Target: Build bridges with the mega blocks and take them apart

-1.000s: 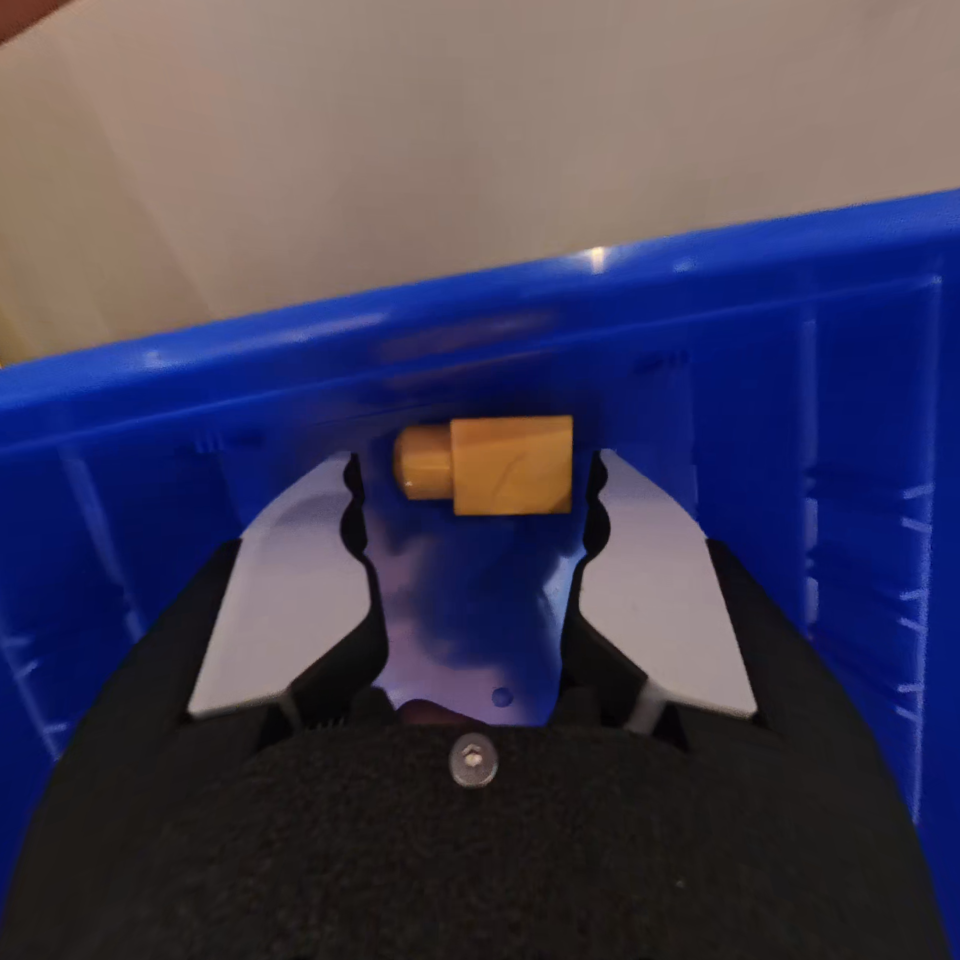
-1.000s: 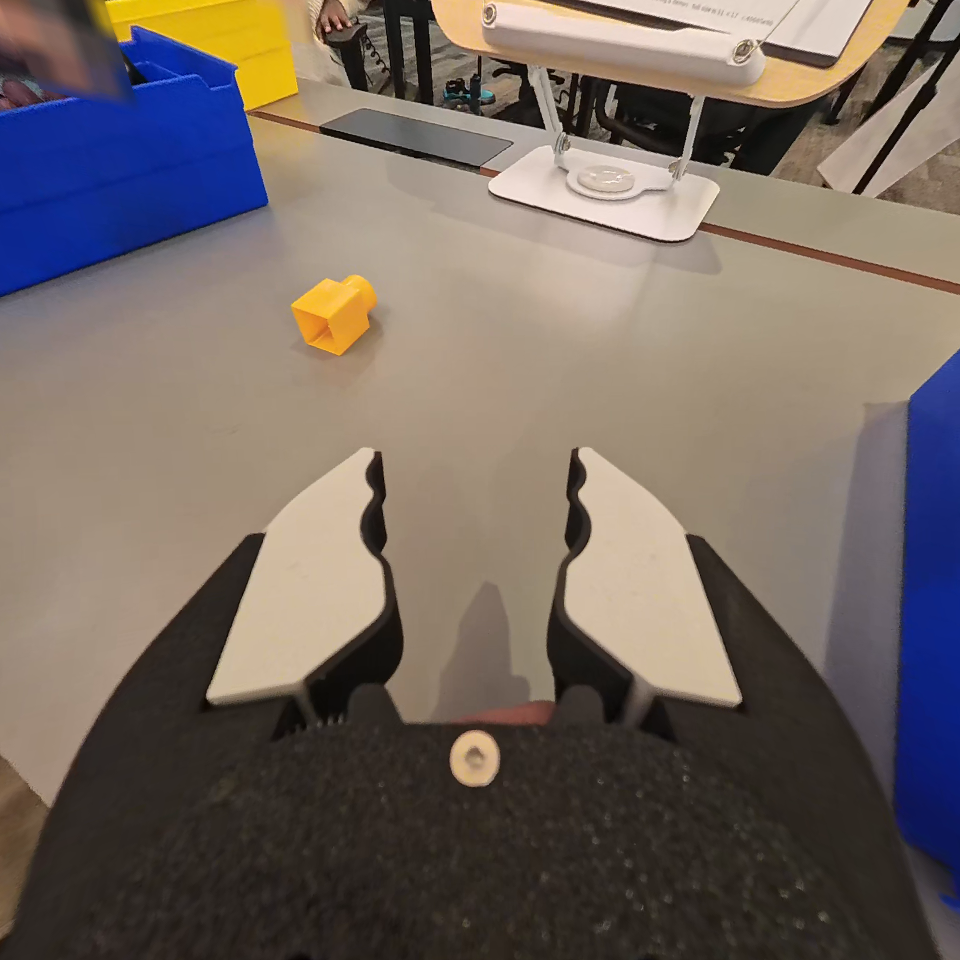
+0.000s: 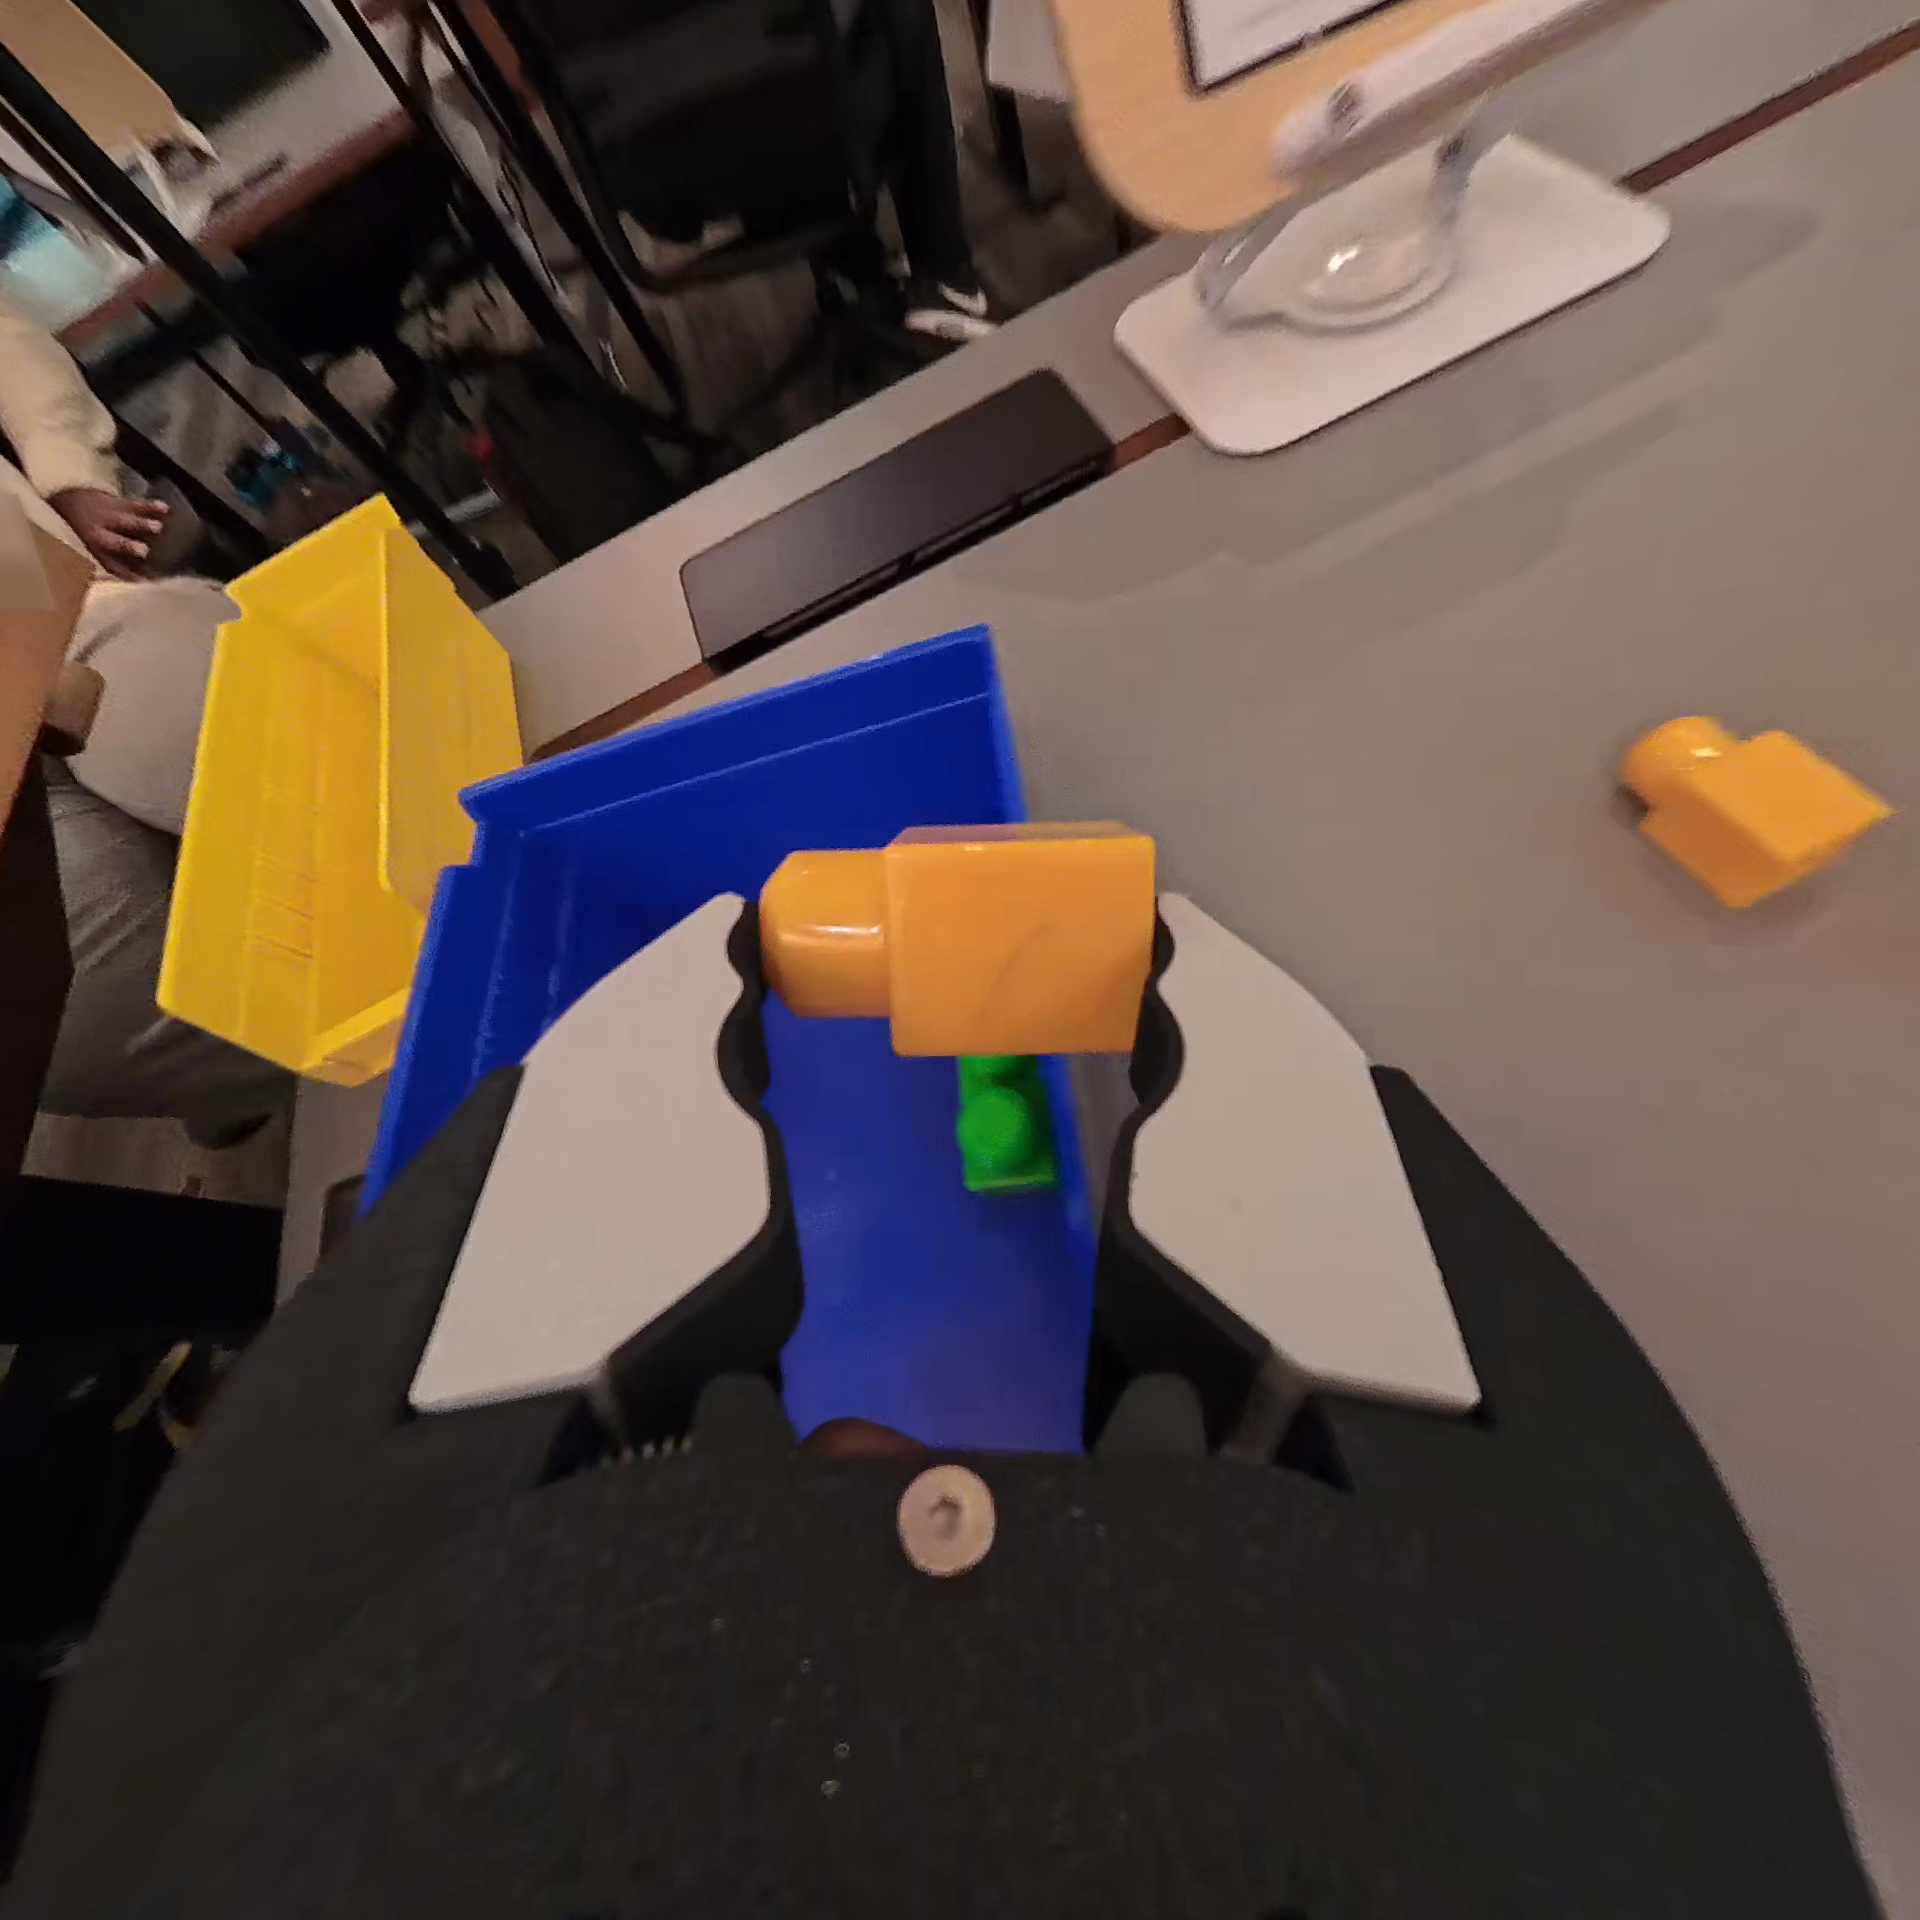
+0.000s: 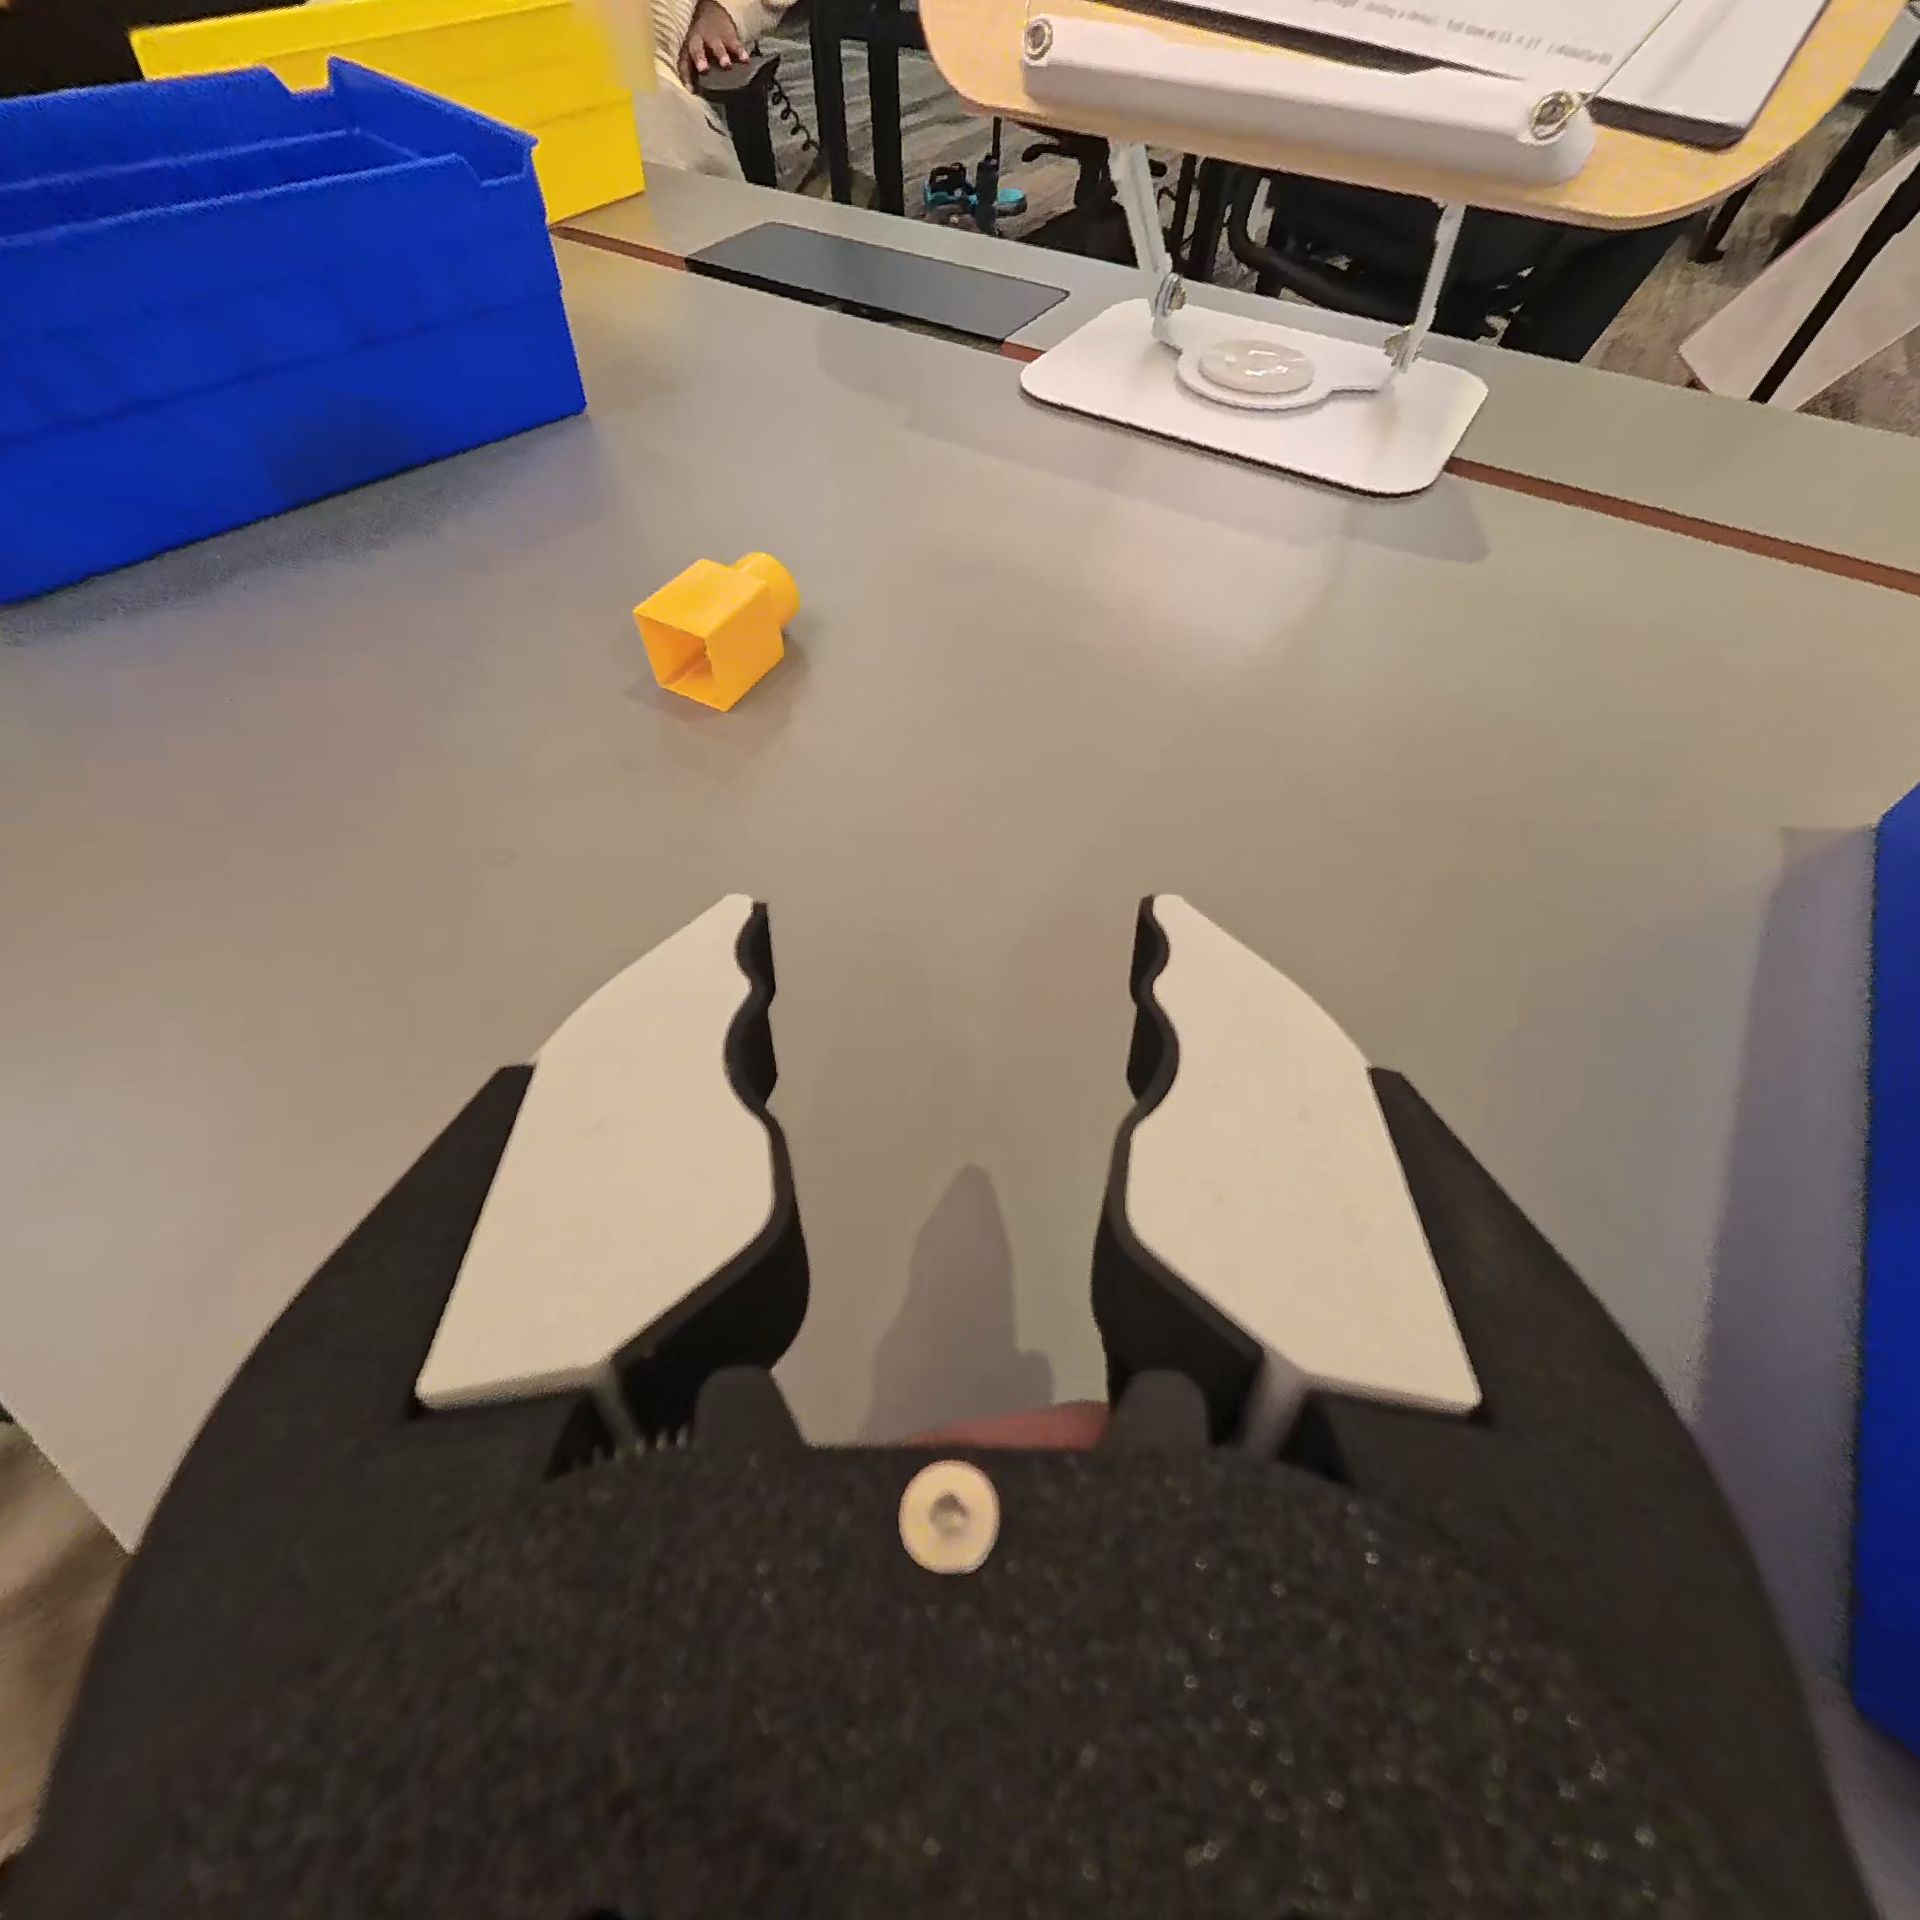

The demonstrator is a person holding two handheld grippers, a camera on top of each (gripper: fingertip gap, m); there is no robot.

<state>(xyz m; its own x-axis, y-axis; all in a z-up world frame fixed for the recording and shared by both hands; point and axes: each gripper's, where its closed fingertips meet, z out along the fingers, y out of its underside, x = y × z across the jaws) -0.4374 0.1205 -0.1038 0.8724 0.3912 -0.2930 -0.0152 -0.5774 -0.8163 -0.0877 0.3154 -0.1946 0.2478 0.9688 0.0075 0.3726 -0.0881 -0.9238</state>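
The left gripper point(image 3: 948, 940) clamps an orange block point(image 3: 966, 940) by its ends, stud pointing left, above the blue bin point(image 3: 727, 758). A green block point(image 3: 1000, 1132) lies inside the bin against its right wall. A yellow bin point(image 3: 312, 790) sits just left of the blue bin; a second orange block point(image 3: 1751, 810) lies on its side on the grey table point(image 3: 1403, 644), well right of it. The right gripper point(image 4: 951, 956) hangs over bare table, fingers apart and empty, that same block point(image 4: 717, 634) ahead, right of the bin point(image 4: 270, 312).
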